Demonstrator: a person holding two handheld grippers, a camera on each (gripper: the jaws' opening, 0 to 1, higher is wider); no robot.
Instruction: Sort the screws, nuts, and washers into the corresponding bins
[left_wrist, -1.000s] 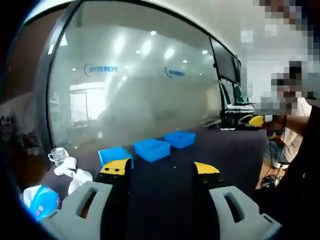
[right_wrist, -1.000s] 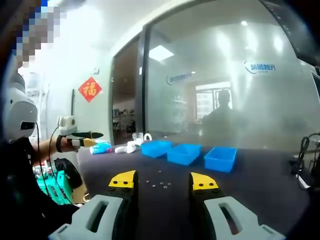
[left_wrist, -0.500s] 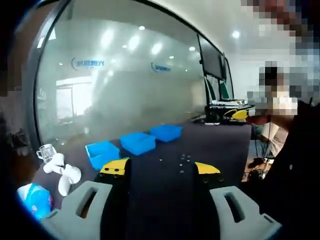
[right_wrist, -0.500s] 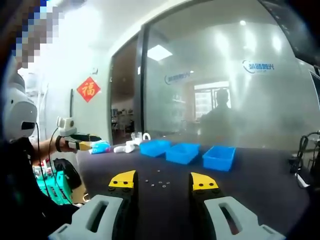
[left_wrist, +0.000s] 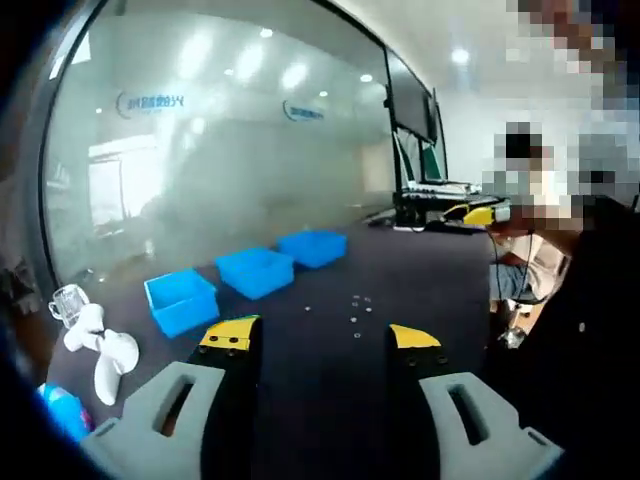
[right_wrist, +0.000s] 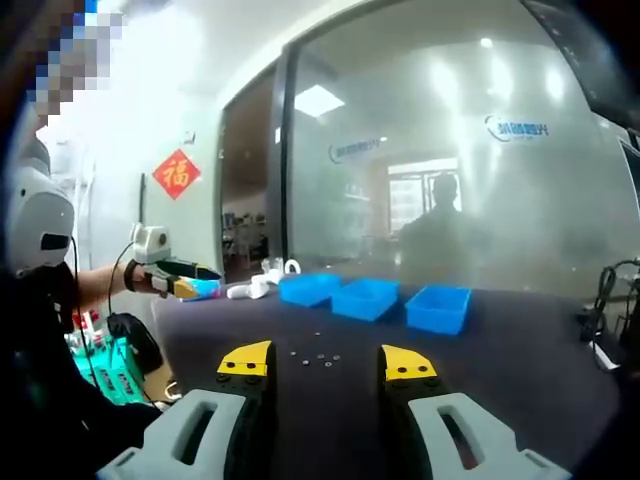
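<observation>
Three blue open-topped bins stand in a row on the dark worktop (right_wrist: 520, 370): the left bin (right_wrist: 309, 289), the middle bin (right_wrist: 365, 297) and the right bin (right_wrist: 437, 307), close beside each other. A small cluster of loose metal parts (right_wrist: 315, 356) lies on the worktop at about 6 o'clock from the bins, well apart from them; each piece is too small to identify.
</observation>
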